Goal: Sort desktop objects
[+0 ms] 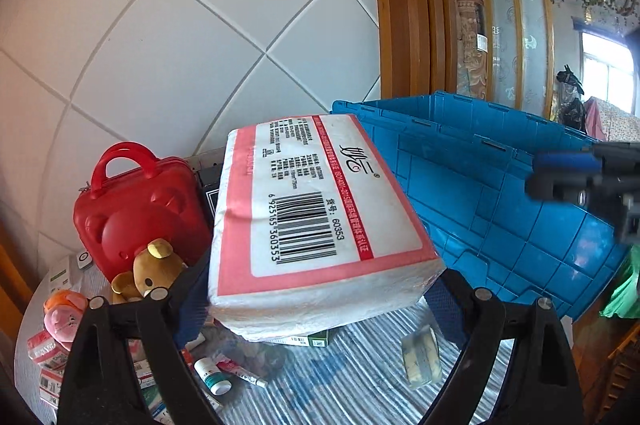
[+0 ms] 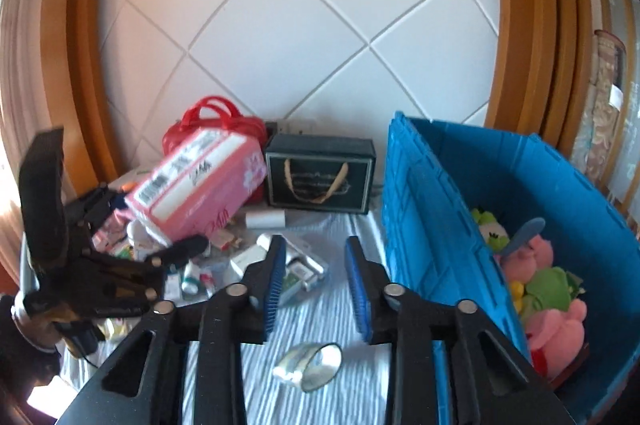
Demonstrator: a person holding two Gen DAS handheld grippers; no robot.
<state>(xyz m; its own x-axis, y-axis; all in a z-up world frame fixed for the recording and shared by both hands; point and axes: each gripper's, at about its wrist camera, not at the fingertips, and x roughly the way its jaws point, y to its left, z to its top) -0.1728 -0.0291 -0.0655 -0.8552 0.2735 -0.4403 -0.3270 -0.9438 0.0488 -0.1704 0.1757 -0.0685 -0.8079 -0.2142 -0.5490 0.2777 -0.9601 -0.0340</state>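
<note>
A pink-and-white tissue pack (image 1: 316, 217) with a barcode label is lifted off the cluttered table, and my left gripper (image 1: 320, 289) is shut on its near end, jaws spread wide. The right wrist view shows the same pack (image 2: 200, 181) tilted in the left gripper (image 2: 148, 225), left of centre. An open blue crate (image 1: 500, 193) stands to the right; several pink and green plush toys (image 2: 552, 309) lie inside the crate (image 2: 420, 225). My right gripper (image 2: 315, 245) is open above the striped cloth with nothing between its blue pads, just left of the crate wall.
A red bear-faced case (image 1: 140, 209) and a black gift box (image 2: 320, 177) stand against the tiled wall. A brown bear plush (image 1: 154, 265), a pink plush (image 1: 64, 313), a small bottle (image 1: 212, 377), tubes and small boxes litter the left side. A shiny roll (image 2: 316, 365) lies near the front.
</note>
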